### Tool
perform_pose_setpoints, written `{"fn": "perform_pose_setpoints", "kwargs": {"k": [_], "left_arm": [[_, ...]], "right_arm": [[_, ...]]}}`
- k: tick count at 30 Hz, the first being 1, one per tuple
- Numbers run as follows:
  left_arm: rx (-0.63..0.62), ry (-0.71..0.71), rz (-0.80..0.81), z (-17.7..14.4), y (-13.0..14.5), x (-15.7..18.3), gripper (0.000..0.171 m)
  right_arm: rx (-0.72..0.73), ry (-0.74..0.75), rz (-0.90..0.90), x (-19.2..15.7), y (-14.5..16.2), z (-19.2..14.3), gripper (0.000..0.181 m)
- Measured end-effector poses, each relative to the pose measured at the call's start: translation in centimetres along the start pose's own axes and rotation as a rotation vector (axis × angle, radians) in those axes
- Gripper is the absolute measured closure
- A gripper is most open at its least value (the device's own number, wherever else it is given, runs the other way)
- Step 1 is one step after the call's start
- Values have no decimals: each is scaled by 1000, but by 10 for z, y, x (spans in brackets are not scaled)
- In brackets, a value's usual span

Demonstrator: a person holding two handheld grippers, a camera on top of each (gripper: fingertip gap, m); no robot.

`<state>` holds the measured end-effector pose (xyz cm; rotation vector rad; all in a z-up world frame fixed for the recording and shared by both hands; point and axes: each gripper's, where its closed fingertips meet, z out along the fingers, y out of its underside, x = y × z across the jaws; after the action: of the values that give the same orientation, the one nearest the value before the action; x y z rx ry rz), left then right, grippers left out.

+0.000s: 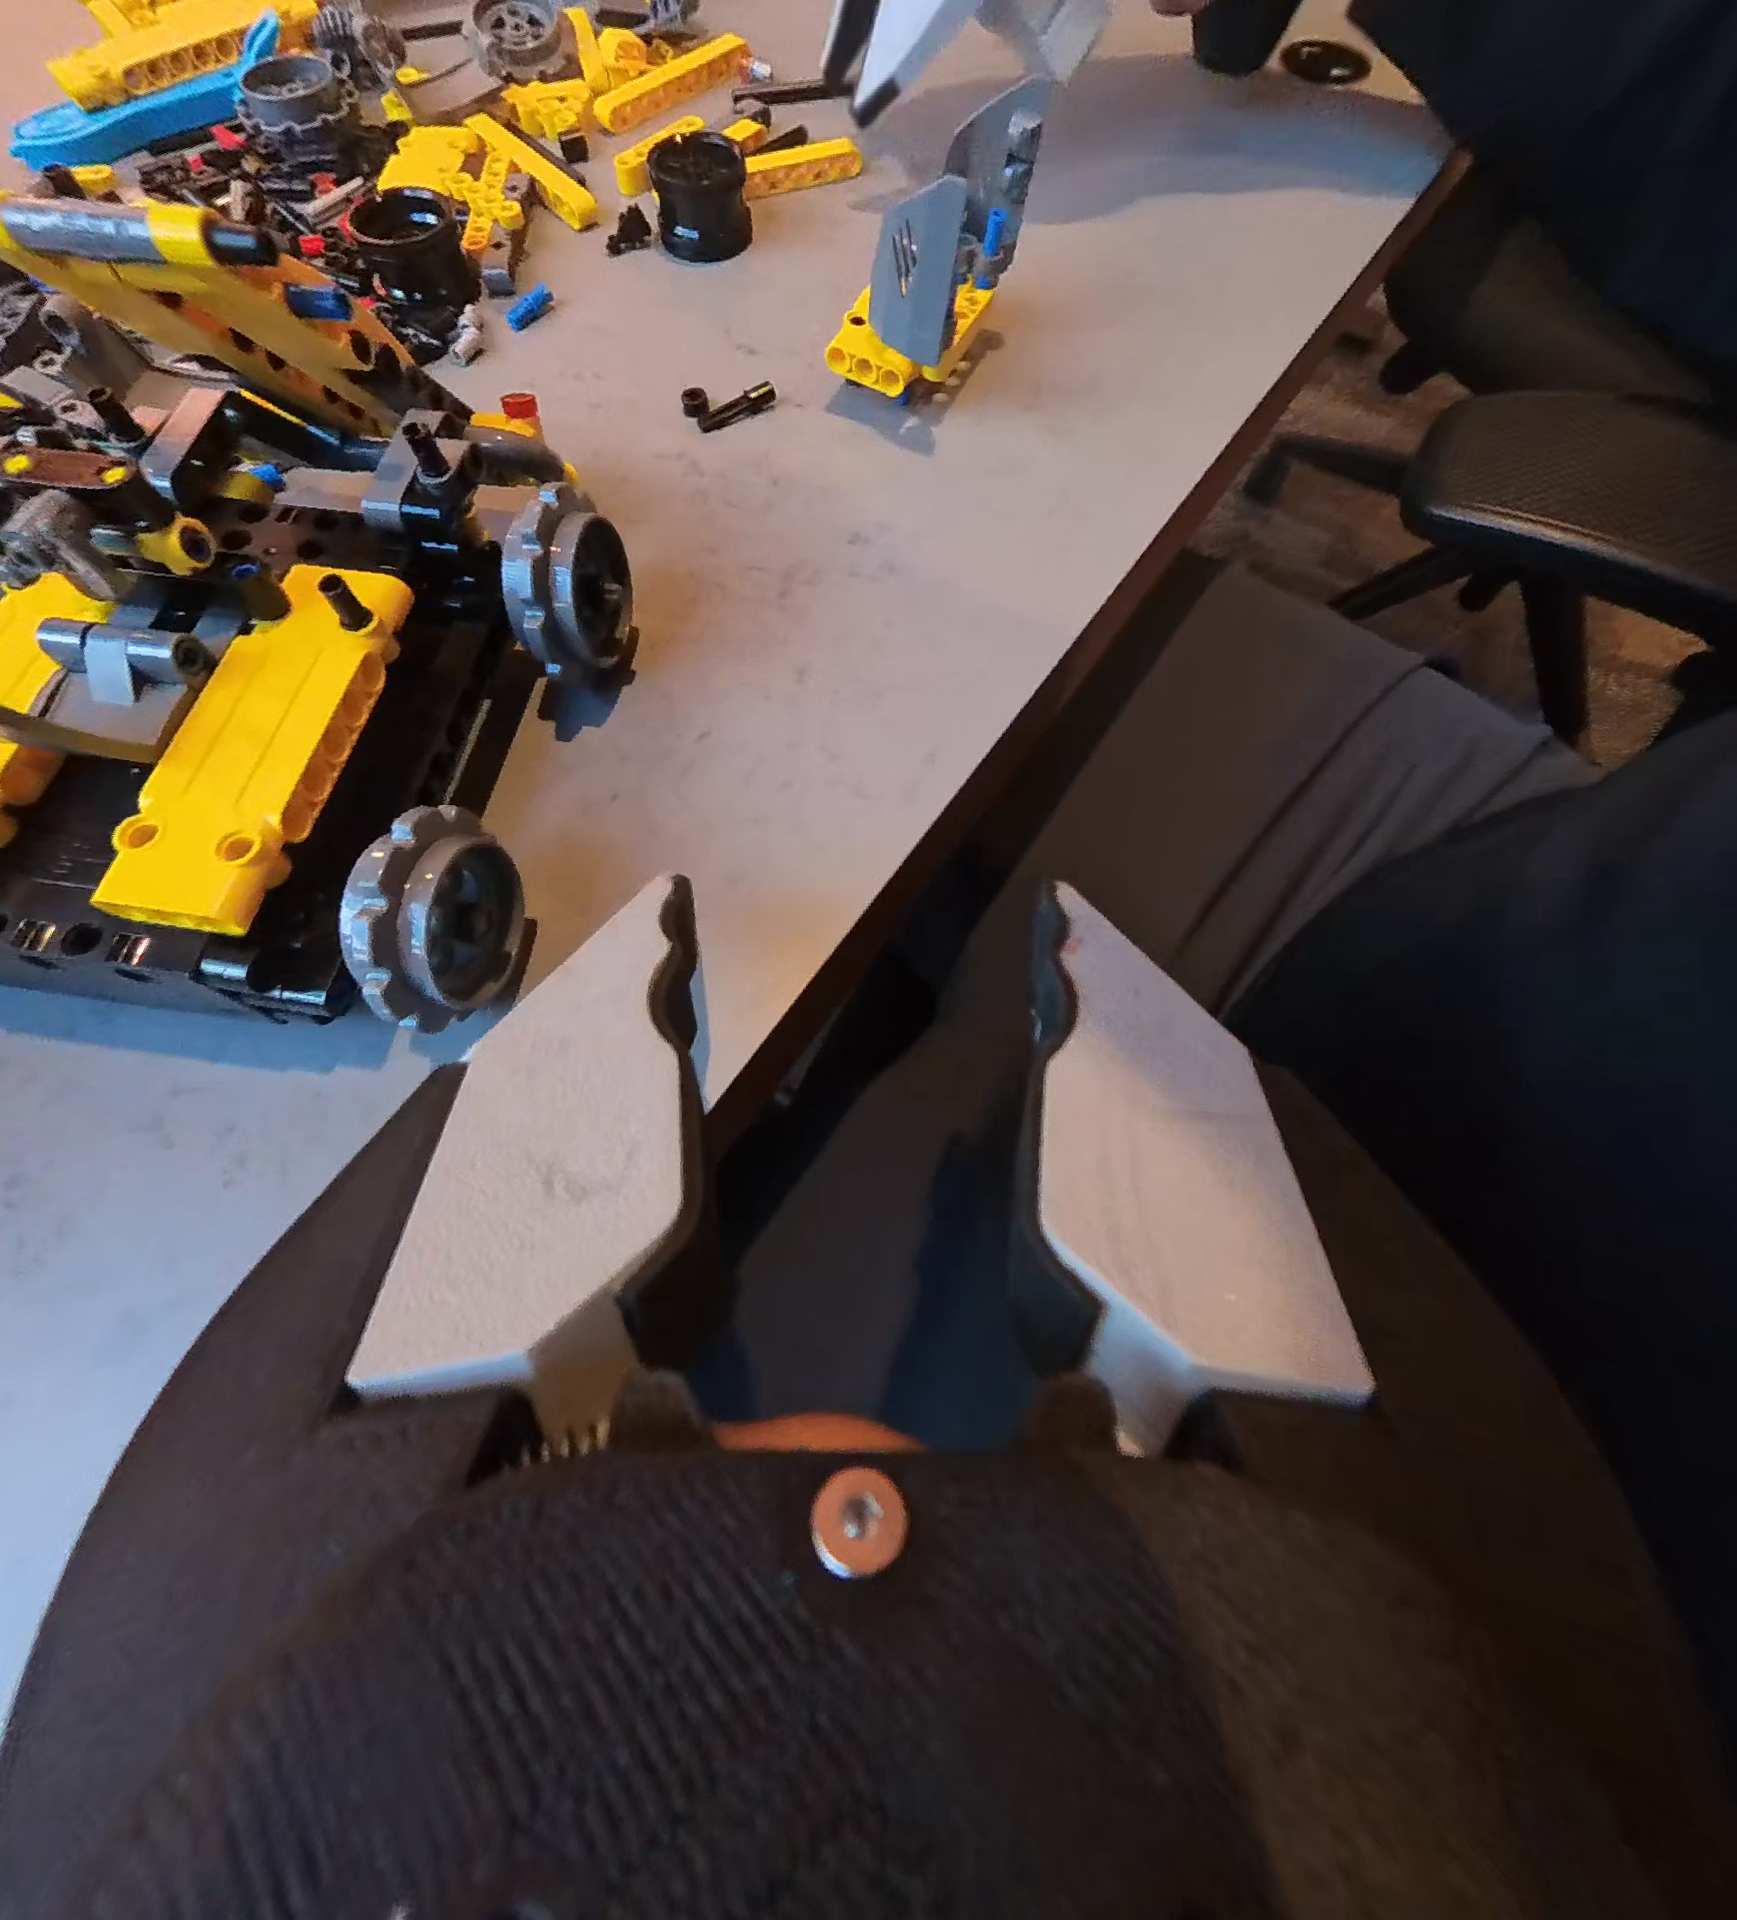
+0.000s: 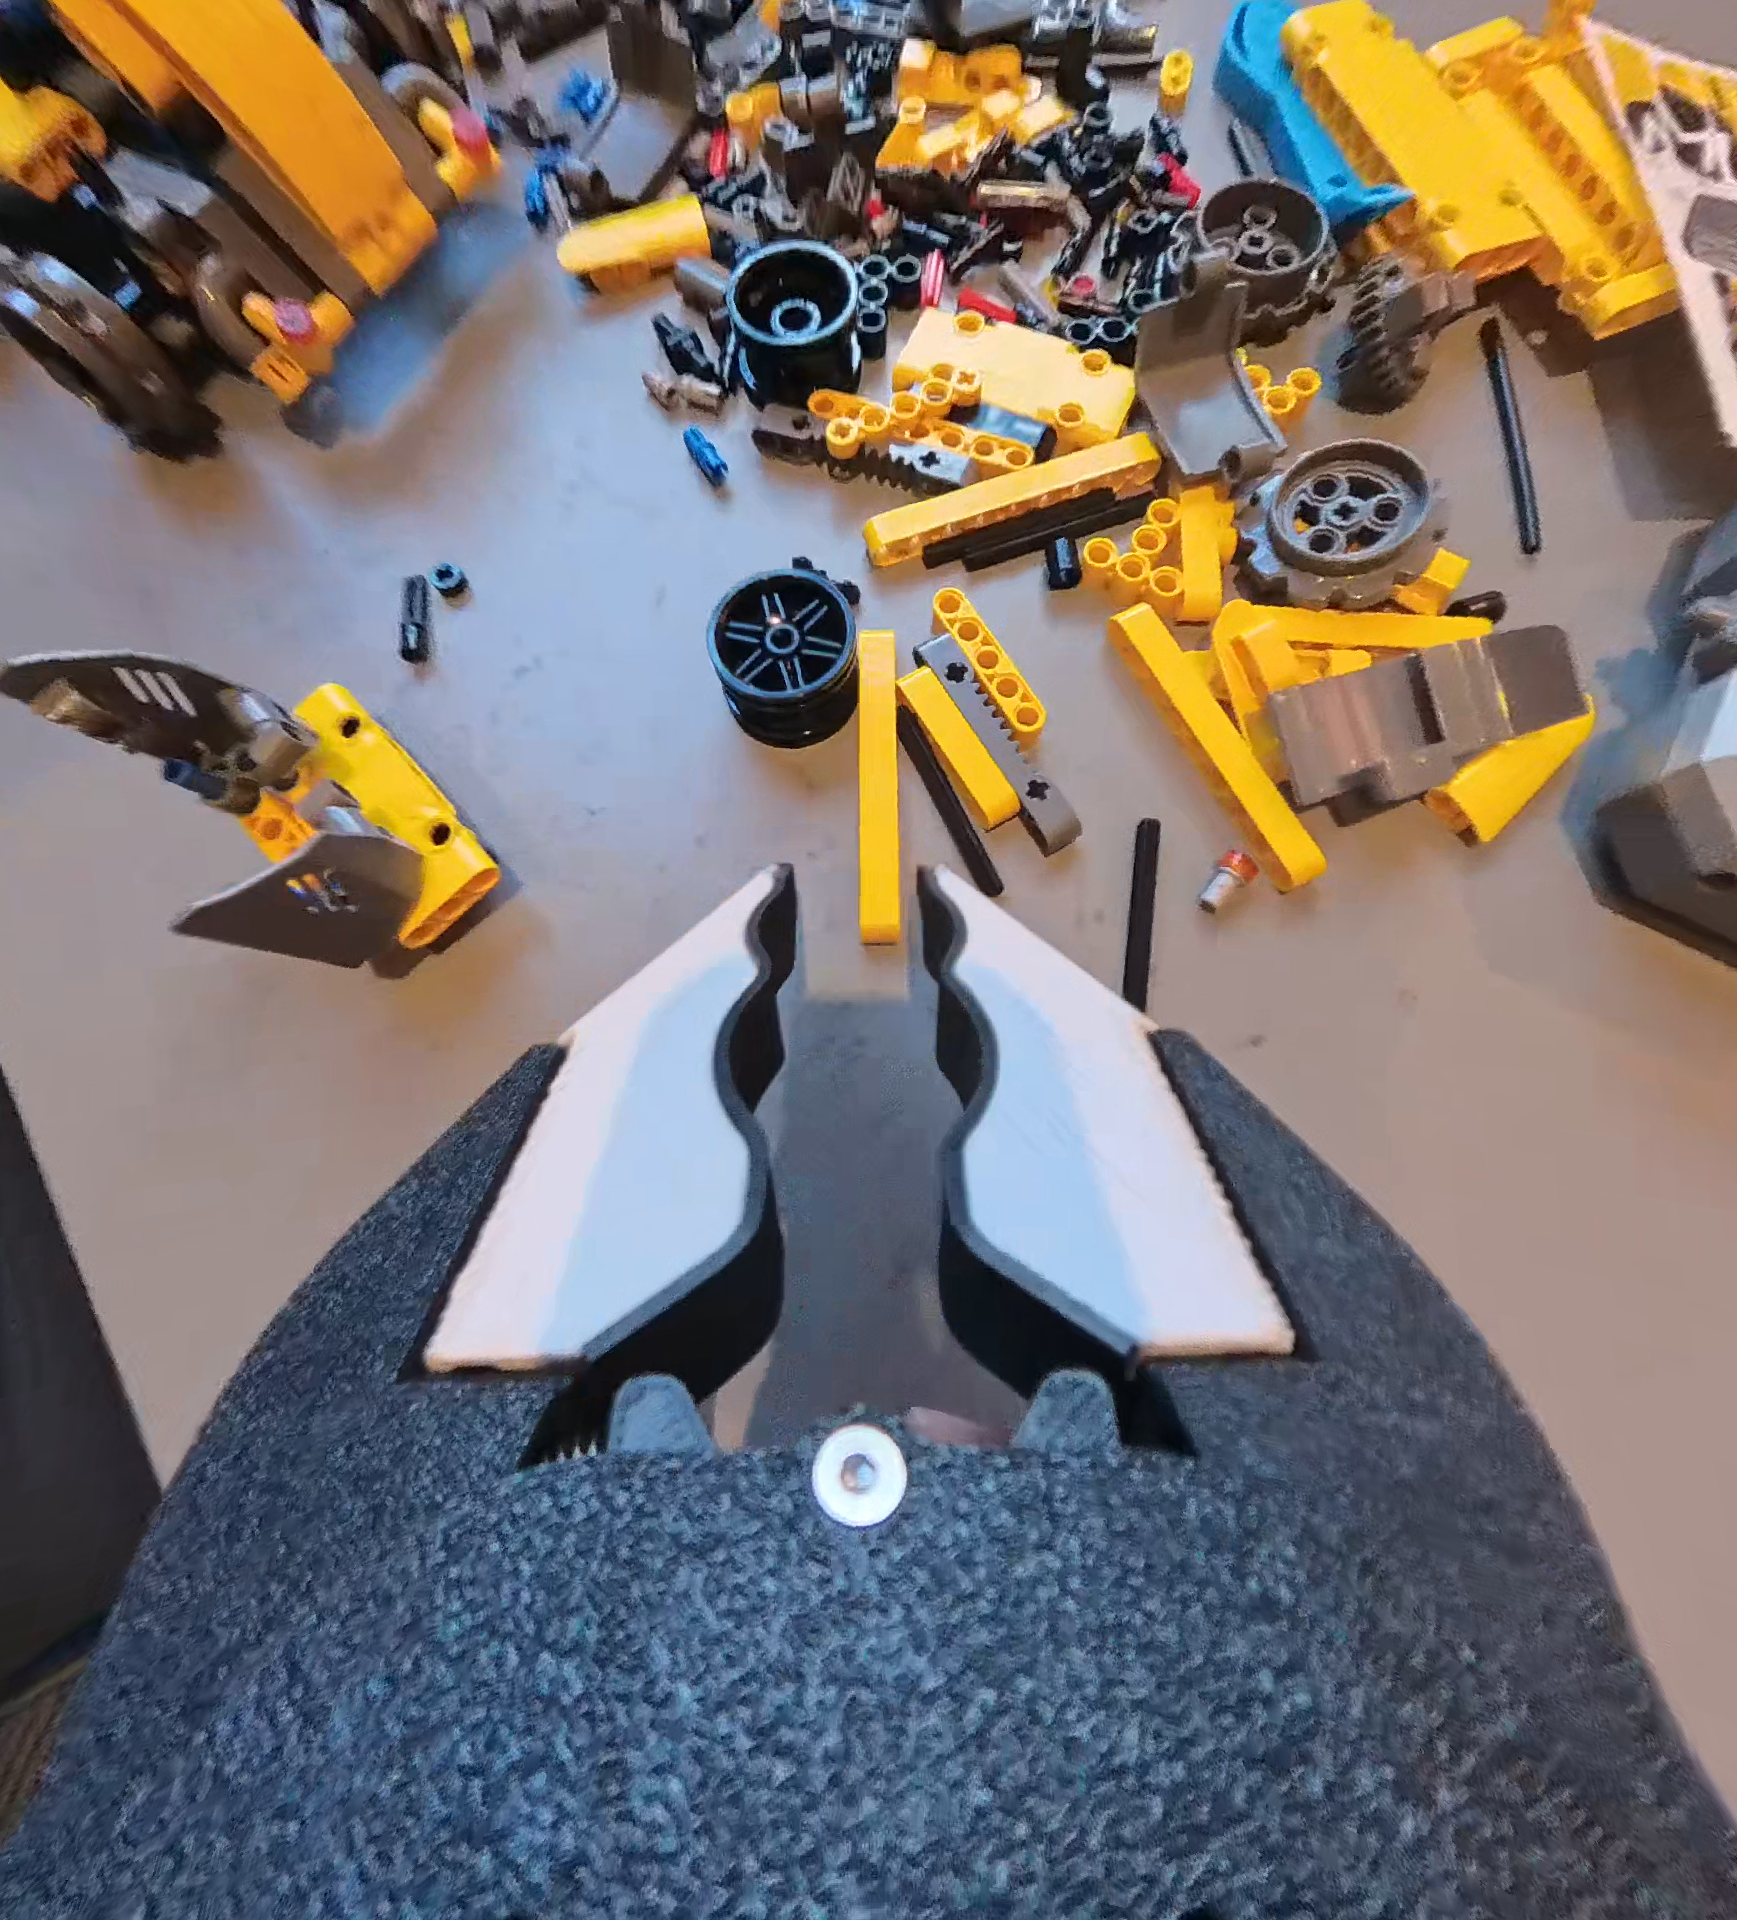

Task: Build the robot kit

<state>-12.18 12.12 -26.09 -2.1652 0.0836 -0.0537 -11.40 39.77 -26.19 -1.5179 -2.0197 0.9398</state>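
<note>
Both tools hang empty: the left gripper (image 1: 869, 899), jaws wide apart, straddles the table edge (image 1: 1134, 582) at lower centre beside the model's grey wheel (image 1: 438, 920), while the right gripper (image 2: 856, 888), jaws narrowly parted, frames the yellow beam (image 2: 878, 784) at frame centre.

We see warm, fairly dim indoor light on the pale grey tabletop (image 1: 843, 644), with soft shadows beside the pieces. Both wide-angle views bend strongly at their edges. The half-built yellow and black brick vehicle (image 2: 168, 208) looks motion-blurred.
</note>
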Motion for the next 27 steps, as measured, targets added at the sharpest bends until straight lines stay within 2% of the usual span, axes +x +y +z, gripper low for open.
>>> {"fn": "perform_pose_setpoints", "kwargs": {"k": [9,15,21,27], "left_arm": [[-12,36,-7,10,2,5,107],[-11,44,-23,13,0,4,107],[-16,46,-24,13,3,4,107],[-10,64,-51,12,5,3,107]], "right_arm": [[-68,40,-111,38,-23,5,164],[-164,-63,-209,29,-43,32,168],[-312,-106,-246,24,-33,60,170],[-287,-149,-193,20,-39,59,174]]}}
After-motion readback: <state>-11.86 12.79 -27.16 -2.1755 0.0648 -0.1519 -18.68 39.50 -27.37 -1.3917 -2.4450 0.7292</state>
